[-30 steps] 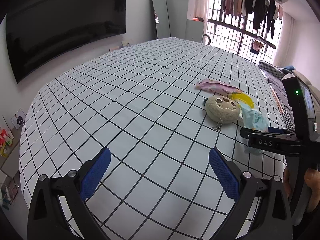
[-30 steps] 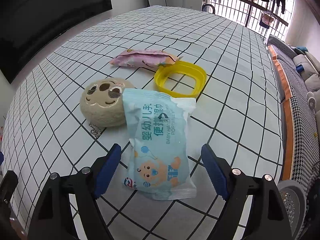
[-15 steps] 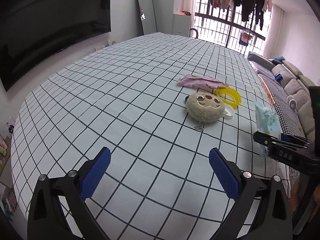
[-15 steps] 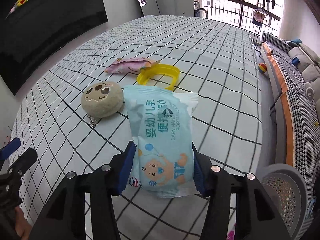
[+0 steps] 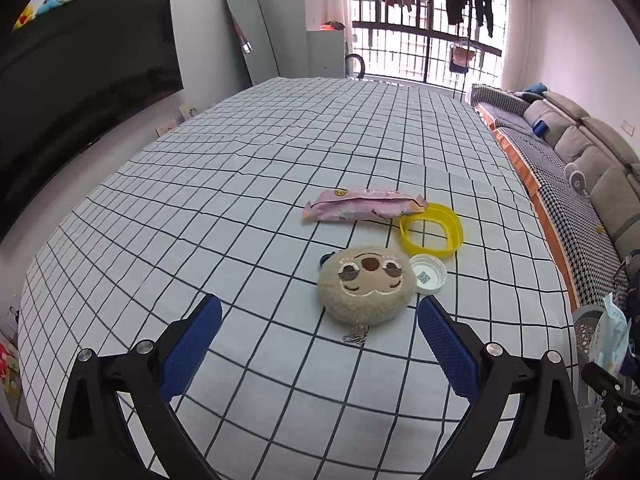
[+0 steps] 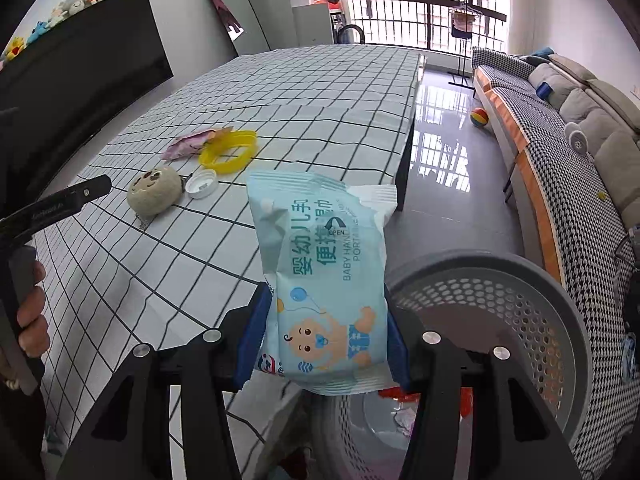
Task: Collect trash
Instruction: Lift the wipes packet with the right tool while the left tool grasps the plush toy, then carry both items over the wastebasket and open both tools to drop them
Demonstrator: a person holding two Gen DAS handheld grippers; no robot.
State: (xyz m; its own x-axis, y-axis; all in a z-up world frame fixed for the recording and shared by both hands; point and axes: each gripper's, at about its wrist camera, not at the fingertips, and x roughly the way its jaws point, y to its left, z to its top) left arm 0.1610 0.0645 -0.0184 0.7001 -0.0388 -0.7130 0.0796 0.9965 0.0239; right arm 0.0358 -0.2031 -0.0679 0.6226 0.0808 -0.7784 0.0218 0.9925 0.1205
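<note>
My right gripper (image 6: 326, 332) is shut on a light blue baby-wipes pack (image 6: 324, 272) and holds it upright off the table's right edge, above the rim of a grey perforated bin (image 6: 552, 280). The same pack (image 5: 610, 336) shows at the far right of the left wrist view. My left gripper (image 5: 319, 308) is open over the checked tablecloth (image 5: 200, 200), just short of a beige plush toy (image 5: 366, 284). Past the plush lie a white cap (image 5: 428, 278), a yellow plastic ring (image 5: 432, 232) and a pink wrapper (image 5: 362, 204).
The bin holds some scraps at its bottom (image 6: 400, 412). A checked sofa (image 6: 560, 168) runs along the right wall, with glossy floor (image 6: 448, 152) between it and the table. A dark TV (image 5: 80, 80) hangs on the left. A hand (image 6: 32, 312) grips the left tool.
The right gripper closed on the wipes pack, lifted it off the table and carried it right, over the bin. The left gripper moved closer to the plush toy, still open.
</note>
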